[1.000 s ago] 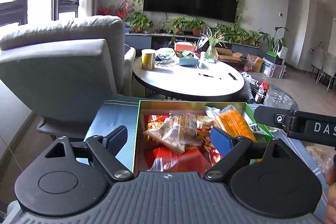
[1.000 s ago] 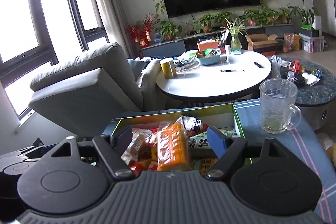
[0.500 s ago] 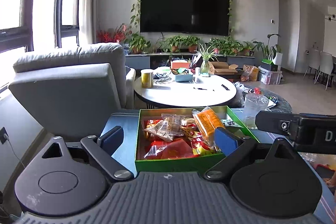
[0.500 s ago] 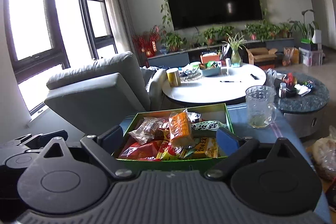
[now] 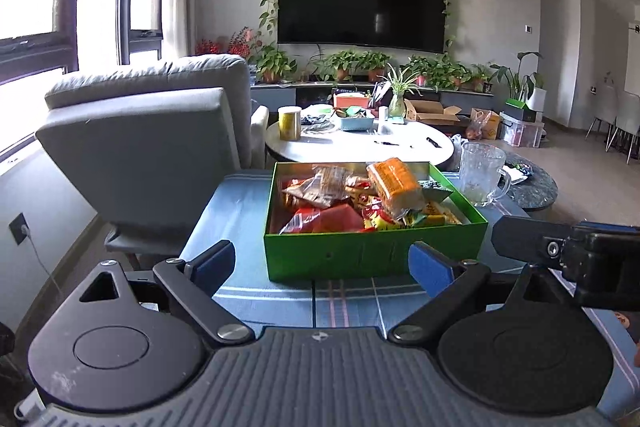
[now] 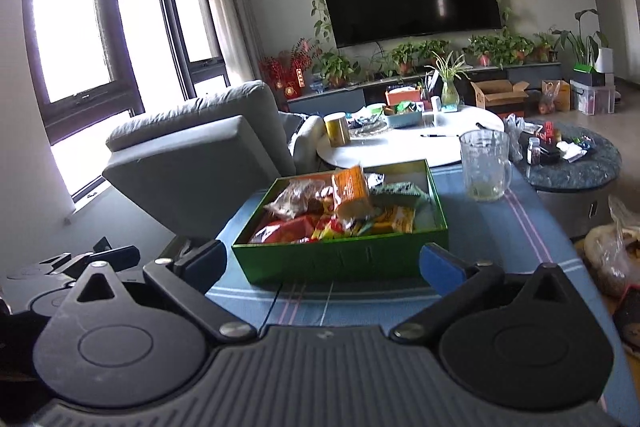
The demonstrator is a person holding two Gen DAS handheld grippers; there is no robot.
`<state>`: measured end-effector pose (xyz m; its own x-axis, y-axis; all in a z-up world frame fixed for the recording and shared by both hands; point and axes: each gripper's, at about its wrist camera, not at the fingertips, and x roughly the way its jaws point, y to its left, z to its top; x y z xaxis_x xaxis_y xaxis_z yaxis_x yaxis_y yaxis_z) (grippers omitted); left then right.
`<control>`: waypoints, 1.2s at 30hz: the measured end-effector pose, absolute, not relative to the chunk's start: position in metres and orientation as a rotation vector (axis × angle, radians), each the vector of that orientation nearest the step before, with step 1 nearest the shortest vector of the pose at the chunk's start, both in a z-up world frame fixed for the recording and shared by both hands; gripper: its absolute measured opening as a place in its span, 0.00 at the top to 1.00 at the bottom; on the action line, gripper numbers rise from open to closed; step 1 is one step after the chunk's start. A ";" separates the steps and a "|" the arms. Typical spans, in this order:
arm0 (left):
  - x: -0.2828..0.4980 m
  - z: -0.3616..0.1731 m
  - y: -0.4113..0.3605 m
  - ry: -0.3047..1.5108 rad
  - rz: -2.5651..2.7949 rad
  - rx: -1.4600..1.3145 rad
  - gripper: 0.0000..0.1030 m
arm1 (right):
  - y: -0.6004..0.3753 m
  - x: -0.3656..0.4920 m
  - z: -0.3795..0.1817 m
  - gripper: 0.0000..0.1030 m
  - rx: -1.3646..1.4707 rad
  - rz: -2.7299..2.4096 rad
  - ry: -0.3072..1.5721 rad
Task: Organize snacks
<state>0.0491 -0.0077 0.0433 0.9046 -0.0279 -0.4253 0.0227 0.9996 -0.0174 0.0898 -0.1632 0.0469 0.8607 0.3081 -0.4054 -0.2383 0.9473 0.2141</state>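
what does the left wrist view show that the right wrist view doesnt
Only the left wrist view shows the right gripper's black body at its right edge, and a wall socket. Only the right wrist view shows a plastic bag beside the table and the left gripper's body. Both show the green box full of snacks, the glass mug, the armchair and the TV, with both grippers open.

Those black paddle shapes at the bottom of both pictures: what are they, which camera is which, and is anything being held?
They are two handheld grippers, each carrying its own forward-looking camera. One picture looks along the left gripper, the other along the right gripper. Both are open and hold nothing. Ahead, on a blue striped tablecloth, stands a green box full of snack packets, an orange packet on top. A glass mug stands right of the box.
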 end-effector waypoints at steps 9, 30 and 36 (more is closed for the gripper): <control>0.053 0.031 -0.007 0.470 0.002 0.011 0.10 | -0.157 0.087 0.038 0.12 0.145 0.284 0.466; 0.055 0.029 -0.006 0.480 -0.010 0.019 0.10 | -0.157 0.086 0.033 0.12 0.157 0.283 0.487; 0.055 0.028 -0.005 0.490 0.004 0.009 0.10 | -0.157 0.086 0.032 0.12 0.162 0.280 0.486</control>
<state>0.0549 -0.0050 0.0280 0.8825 0.0061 -0.4703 -0.0017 1.0000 0.0098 0.0858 -0.1573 0.0324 0.8472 0.3022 -0.4370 -0.2257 0.9493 0.2190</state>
